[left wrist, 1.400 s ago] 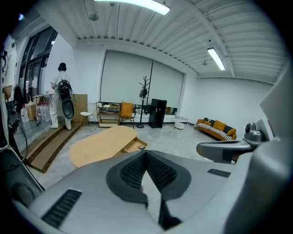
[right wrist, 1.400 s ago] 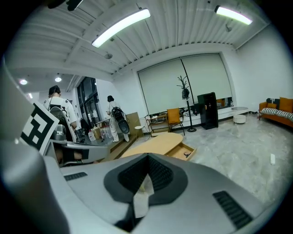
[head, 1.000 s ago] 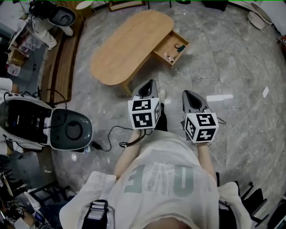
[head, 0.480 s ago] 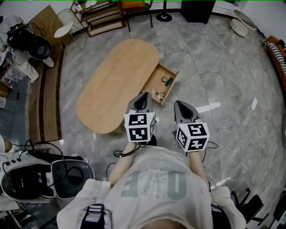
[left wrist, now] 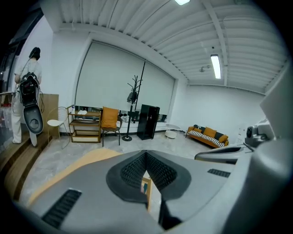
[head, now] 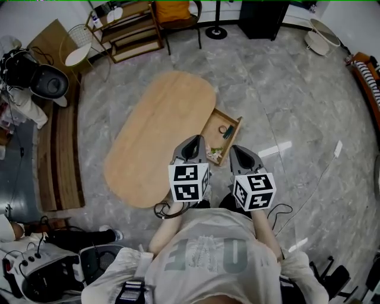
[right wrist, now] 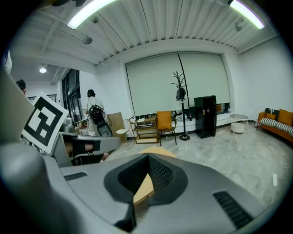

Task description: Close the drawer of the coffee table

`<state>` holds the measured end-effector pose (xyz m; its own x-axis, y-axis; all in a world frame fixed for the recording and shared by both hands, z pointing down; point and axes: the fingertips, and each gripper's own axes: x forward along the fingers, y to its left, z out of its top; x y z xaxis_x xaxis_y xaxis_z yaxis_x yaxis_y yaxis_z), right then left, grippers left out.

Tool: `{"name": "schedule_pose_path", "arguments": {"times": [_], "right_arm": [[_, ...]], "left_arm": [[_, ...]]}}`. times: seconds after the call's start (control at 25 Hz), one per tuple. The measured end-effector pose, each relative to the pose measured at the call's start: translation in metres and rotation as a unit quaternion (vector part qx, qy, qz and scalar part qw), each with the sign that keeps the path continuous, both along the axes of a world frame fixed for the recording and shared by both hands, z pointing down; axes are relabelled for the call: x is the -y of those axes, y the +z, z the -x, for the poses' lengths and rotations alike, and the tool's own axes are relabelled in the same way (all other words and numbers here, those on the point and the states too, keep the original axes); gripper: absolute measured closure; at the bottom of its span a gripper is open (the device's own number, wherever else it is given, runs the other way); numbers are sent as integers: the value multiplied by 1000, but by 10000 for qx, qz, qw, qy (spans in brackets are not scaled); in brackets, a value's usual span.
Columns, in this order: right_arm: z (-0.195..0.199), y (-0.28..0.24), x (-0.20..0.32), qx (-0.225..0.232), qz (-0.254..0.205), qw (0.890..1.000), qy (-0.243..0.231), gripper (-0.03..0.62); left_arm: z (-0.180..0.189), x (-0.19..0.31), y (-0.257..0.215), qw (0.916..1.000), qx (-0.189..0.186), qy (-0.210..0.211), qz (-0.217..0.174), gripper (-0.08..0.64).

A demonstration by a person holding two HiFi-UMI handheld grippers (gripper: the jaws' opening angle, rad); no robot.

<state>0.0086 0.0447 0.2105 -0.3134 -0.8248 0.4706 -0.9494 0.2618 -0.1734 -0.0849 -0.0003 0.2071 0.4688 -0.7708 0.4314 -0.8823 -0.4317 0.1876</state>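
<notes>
An oval wooden coffee table [head: 157, 133] stands on the grey marble floor. Its drawer [head: 228, 138] is pulled out on the right side, with a few small items lying inside. My left gripper [head: 193, 141] hovers shut over the table's near right edge, just left of the drawer. Side by side with it, my right gripper [head: 237, 150] is shut and empty, its tip over the floor just in front of the drawer's near corner. The left gripper view shows shut jaws [left wrist: 147, 183] with the tabletop [left wrist: 78, 165] beyond. In the right gripper view my gripper [right wrist: 137, 194] points at the table [right wrist: 159, 152].
A wooden shelf [head: 129, 25], an orange chair [head: 174, 10], a round white side table [head: 79, 56] and a black cabinet [head: 261, 18] line the far wall. A wooden platform [head: 56, 148] runs along the left, a cable [head: 312, 187] crosses the floor at right.
The person has walked toward the table: the drawer now lies right in front of both grippers, where a second ago it was well ahead. The grippers stayed side by side and shut.
</notes>
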Motion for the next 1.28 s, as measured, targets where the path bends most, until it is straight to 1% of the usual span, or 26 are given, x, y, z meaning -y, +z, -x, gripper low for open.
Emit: {"name": "schedule_pose_path", "arguments": {"times": [0.24,0.48,0.8,0.96,1.08,1.2,1.28], "right_arm": [[-3,6,25,11,48,9999,-116,588],[-17,4,42,-17,14,9992,-401,588],[-34,16,68,60,78,9980,-629,588],[-41,26,88,67,37,9972,-749,588],[-59,37,112,117,14,9967,-807,588],[-81,64,139,374,7,9968,-711,588],[-92,95,153,478,28,9970,-607,588]], "left_arm": [[-6,12,8,9997,29,-206,86,552],[-18,11,4,9985,-35,-548,13,552],[-37,26,11,9969,109,-774,10,552],[-44,43,27,9963,49,-852,73,552],[-60,63,41,9961,63,-868,115,552],[-77,88,64,9965,261,-792,-58,552],[-80,101,88,9962,297,-786,-231,552]]}}
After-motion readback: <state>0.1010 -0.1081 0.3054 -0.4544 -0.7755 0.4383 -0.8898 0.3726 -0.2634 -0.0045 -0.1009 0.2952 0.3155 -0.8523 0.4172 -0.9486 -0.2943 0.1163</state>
